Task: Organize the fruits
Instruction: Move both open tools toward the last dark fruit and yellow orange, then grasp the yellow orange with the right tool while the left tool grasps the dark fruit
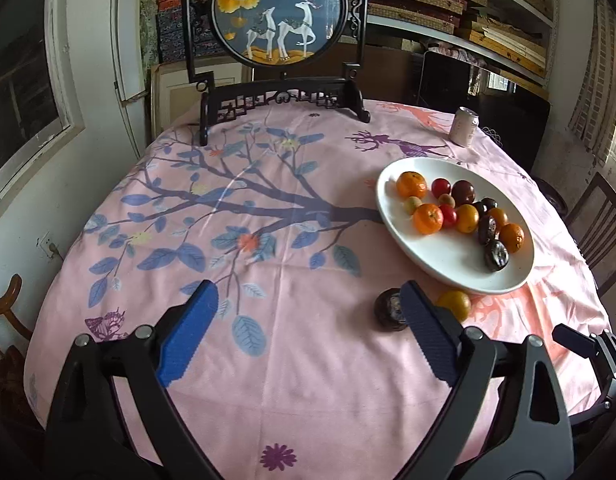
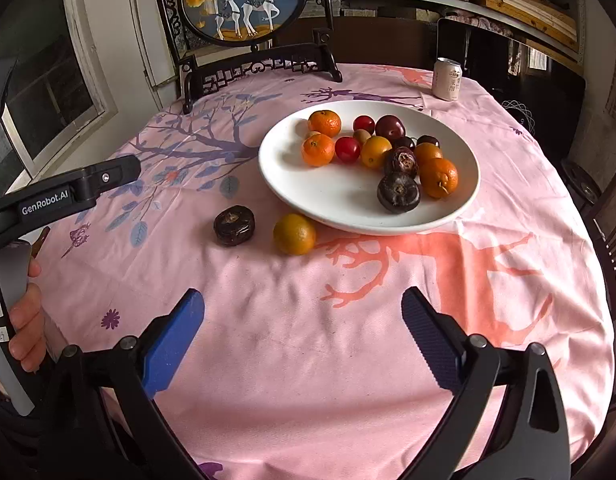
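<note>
From the left wrist camera, the left gripper (image 1: pixel 308 320) hung over the table (image 1: pixel 268 400), which was draped in a pink cloth printed with blue branches. Its jaws were spread wide and gripped nothing; only bare cloth lay between the blue pads. A dark brown fruit (image 1: pixel 389 309) sat on the cloth just behind the right-hand finger, partly hidden by it, and a yellow-orange citrus (image 1: pixel 455 304) lay just beyond that finger, close to the near rim of a white plate (image 1: pixel 447 264). The plate held a cluster of small oranges, red and dark plums and a few pale fruits. A drink can (image 1: pixel 464 127) stood upright beyond the plate, and a framed round deer picture (image 1: pixel 280 12) stood on a dark stand at the far edge.

From the right wrist camera, the right gripper (image 2: pixel 302 308) also had its jaws released and empty above the cloth. The dark brown fruit (image 2: pixel 234 225) and the citrus (image 2: pixel 294 234) lay apart on the cloth ahead, the citrus just beside the plate (image 2: pixel 347 208) rim. At the left edge, a hand (image 2: pixel 26 320) held the other black gripper's handle.
</note>
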The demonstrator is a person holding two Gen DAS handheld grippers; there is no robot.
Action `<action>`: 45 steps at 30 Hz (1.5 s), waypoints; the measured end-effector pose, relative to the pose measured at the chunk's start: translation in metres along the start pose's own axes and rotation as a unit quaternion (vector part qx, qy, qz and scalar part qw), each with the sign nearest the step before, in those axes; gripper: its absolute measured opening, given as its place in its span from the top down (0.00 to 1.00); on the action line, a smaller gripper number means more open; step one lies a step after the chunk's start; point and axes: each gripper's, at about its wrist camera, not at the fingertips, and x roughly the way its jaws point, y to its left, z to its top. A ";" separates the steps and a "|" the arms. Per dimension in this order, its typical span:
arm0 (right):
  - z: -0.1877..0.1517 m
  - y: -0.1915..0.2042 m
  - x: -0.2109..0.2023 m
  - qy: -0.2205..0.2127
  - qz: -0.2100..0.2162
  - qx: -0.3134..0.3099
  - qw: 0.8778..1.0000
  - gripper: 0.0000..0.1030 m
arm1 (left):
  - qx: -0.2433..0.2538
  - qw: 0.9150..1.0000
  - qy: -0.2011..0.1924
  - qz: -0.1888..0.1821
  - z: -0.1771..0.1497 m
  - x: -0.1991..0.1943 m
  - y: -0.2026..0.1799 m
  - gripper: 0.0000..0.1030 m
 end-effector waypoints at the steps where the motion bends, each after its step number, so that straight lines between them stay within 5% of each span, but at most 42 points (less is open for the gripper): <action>1: -0.002 0.002 0.003 0.003 0.000 0.002 1.000 0.04 | -0.005 1.000 0.000 0.002 -0.003 0.000 0.007 0.09; 6: 0.002 0.015 0.028 0.012 0.006 0.005 1.000 0.08 | -0.034 0.999 0.009 0.018 -0.015 0.005 0.043 0.09; 8: 0.007 0.021 0.040 0.015 -0.006 -0.007 1.000 0.29 | -0.041 0.999 0.012 0.018 -0.018 0.007 0.053 0.09; 13: 0.022 0.019 0.074 0.040 -0.023 -0.004 0.999 0.45 | -0.048 0.999 0.019 0.017 -0.024 0.011 0.063 0.09; 17: 0.030 0.018 0.095 0.047 -0.030 -0.003 0.998 0.68 | -0.039 0.999 0.028 0.000 -0.024 0.015 0.054 0.09; 31: -0.022 -0.016 0.033 0.059 0.000 -0.005 0.998 0.78 | 0.054 0.994 0.085 -0.048 -0.022 0.059 -0.042 0.09; 33: -0.020 -0.022 0.035 0.057 0.032 0.007 0.998 0.72 | 0.060 0.993 0.089 -0.044 -0.019 0.069 -0.053 0.09; 35: -0.013 -0.025 0.037 0.043 0.053 0.015 0.998 0.49 | 0.064 0.993 0.096 -0.038 -0.017 0.076 -0.058 0.08; 41: 0.014 -0.014 0.069 0.055 0.080 0.001 0.995 0.50 | 0.044 0.995 0.092 -0.018 -0.014 0.070 -0.037 0.08; 43: 0.016 -0.011 0.080 0.067 0.078 -0.003 0.995 0.64 | 0.045 0.994 0.092 -0.022 -0.014 0.068 -0.034 0.09; 45: 0.015 -0.011 0.073 0.060 0.072 -0.004 0.996 0.64 | 0.052 0.994 0.096 -0.026 -0.015 0.069 -0.039 0.09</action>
